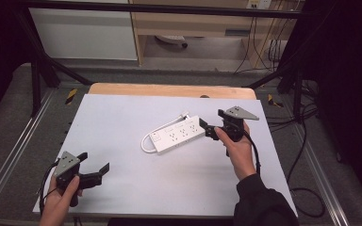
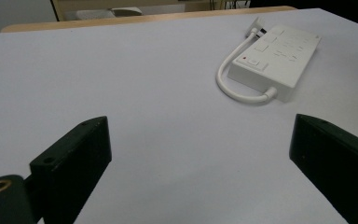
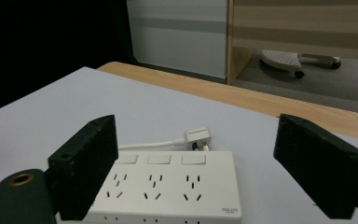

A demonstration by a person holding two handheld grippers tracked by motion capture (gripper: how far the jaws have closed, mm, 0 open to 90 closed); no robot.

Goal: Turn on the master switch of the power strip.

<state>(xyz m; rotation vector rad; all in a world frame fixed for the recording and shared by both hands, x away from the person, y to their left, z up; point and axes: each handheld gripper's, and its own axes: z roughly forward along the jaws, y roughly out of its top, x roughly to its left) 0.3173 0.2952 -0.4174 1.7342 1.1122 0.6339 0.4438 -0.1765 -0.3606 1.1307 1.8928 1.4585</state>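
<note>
Nearest the high camera, at the near left corner of the table (image 1: 122, 113), the person's left hand (image 1: 59, 200) holds the left gripper (image 1: 95, 165) with its jaws spread wide and nothing between them; in the left gripper view only bare white tabletop lies between the two black jaws. Ahead of that gripper and off to its right, well apart from it, lies the white power strip (image 2: 276, 59), flat on the table, its white cable (image 2: 235, 81) looping from the near end round to a plug (image 2: 255, 27) at the far side. The right hand (image 1: 238, 146) holds the right gripper (image 1: 209, 128) at the strip's right end, pointing along it. In the right gripper view its jaws stand wide apart on either side of the power strip (image 3: 168, 189), whose socket face lies between and just ahead of them; the pads do not press on it, so nothing is gripped. The plug (image 3: 196, 138) lies just beyond the strip.
</note>
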